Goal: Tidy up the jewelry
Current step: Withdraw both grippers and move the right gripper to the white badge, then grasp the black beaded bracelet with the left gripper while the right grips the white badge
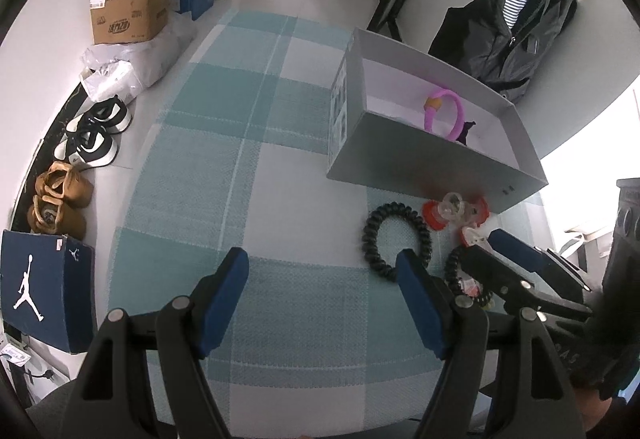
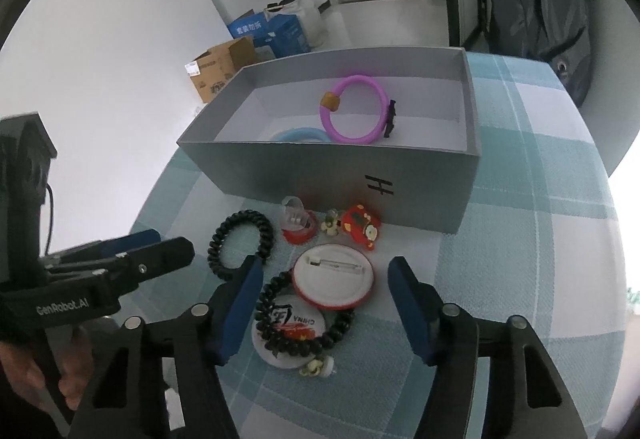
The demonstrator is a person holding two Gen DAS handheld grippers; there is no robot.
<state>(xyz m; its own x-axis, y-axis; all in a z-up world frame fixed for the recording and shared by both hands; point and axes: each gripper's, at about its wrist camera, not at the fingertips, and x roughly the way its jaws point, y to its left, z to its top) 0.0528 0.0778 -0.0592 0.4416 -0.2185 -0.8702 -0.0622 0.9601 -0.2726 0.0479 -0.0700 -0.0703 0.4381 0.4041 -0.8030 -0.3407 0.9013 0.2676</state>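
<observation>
My right gripper (image 2: pixel 325 263) is open and points down at a white pin badge with a red rim (image 2: pixel 332 279) lying back-up between its fingers; the pads do not touch it. A black bead bracelet (image 2: pixel 268 299) curls over a second printed badge (image 2: pixel 288 323) by the left finger. My left gripper (image 1: pixel 322 259) is open over bare cloth, its right finger beside a black coil hair tie (image 1: pixel 368 235). A grey box (image 2: pixel 320 175) holds a pink ring bracelet (image 2: pixel 356 79) and a blue ring (image 2: pixel 298 135). A red charm (image 2: pixel 360 227) and a clear ring case (image 2: pixel 298 223) lie before the box.
A teal checked cloth (image 1: pixel 240 159) covers the table. Left of it on the floor are shoes (image 1: pixel 96 135), a cardboard box (image 1: pixel 128 11) and a navy shoebox (image 1: pixel 44 291). A dark jacket (image 1: pixel 516 27) hangs behind the grey box.
</observation>
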